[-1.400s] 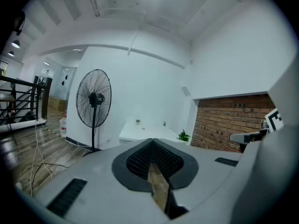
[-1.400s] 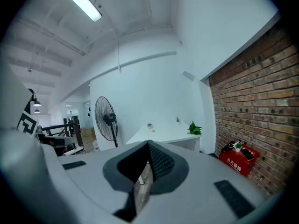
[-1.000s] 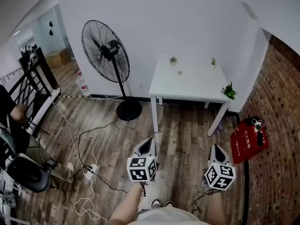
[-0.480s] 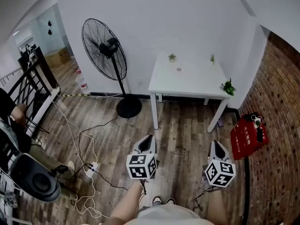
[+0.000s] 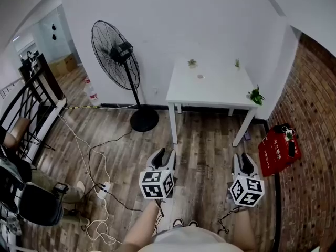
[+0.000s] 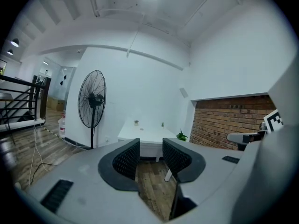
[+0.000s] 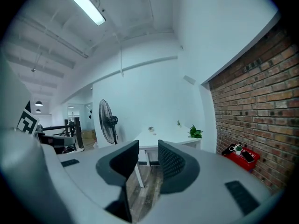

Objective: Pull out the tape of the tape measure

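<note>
White table [image 5: 210,91], 3 plants [image 5: 256,96]; L gripper [image 5: 166,154] jaws just opened, R gripper [image 5: 242,159] apart; empty.

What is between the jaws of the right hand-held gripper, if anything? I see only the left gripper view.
Observer: Nothing. In the right gripper view the right hand-held gripper has its jaws apart, and only floor and a table leg show through the gap.
Operator: What stands on the floor to the right of the white table? That side is hidden for me.
Observer: A red box sits on the floor against the brick wall, beyond the white table. Small items lie on top of it.
Operator: Is there something on the floor near the person's feet?
Observer: Yes. In the head view a white power strip with loose cables lies to the left of the person's shoes.
</note>
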Demonstrator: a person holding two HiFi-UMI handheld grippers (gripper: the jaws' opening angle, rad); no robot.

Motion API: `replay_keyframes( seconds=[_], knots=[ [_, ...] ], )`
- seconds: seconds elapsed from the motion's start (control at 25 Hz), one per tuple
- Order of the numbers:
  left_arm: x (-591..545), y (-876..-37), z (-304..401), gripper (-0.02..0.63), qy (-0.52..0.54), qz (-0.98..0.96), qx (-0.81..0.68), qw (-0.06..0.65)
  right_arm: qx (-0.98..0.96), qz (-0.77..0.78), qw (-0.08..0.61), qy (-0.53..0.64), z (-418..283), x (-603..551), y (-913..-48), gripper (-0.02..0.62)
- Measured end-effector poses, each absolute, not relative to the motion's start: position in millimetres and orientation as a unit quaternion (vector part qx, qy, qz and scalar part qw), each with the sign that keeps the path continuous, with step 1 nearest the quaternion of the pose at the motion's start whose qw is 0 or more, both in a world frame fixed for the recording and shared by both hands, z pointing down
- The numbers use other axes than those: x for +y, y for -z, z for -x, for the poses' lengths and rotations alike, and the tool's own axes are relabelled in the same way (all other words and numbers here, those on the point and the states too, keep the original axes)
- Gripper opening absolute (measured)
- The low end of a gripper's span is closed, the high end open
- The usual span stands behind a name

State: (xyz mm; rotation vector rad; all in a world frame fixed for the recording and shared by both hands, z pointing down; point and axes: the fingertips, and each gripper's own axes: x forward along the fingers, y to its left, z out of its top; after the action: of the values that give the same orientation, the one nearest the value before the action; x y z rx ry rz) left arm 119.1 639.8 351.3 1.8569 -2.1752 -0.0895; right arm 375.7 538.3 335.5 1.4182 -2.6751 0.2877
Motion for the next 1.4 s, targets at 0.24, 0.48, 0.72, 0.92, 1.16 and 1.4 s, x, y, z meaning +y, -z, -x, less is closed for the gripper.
replay_keyframes(
  seconds=[0.24, 0.48, 0.72, 0.92, 1.16, 1.4],
  knots=[
    [643, -349, -105, 0.214, 0.039, -0.639, -0.757, 0.13, -0.876, -0.471, 0.047, -0.094, -369, 541, -336, 0.185],
    [640, -353, -92, 0.236, 0.034, -0.64, -0.758, 0.123, -0.871, -0.48, 0.051, -0.09, -359, 541, -339, 0.202],
    [637, -356, -71, 0.236, 0.031, -0.642, -0.757, 0.118, -0.864, -0.493, 0.052, -0.091, -346, 542, -344, 0.204],
    [634, -364, -58, 0.236, 0.03, -0.646, -0.752, 0.126, -0.859, -0.5, 0.061, -0.094, -337, 546, -350, 0.204],
    [626, -382, -45, 0.236, 0.026, -0.648, -0.747, 0.145, -0.851, -0.511, 0.077, -0.099, -332, 541, -359, 0.204],
    [603, -389, -26, 0.236, 0.031, -0.645, -0.748, 0.157, -0.841, -0.526, 0.079, -0.101, -333, 510, -360, 0.205]
  ],
)
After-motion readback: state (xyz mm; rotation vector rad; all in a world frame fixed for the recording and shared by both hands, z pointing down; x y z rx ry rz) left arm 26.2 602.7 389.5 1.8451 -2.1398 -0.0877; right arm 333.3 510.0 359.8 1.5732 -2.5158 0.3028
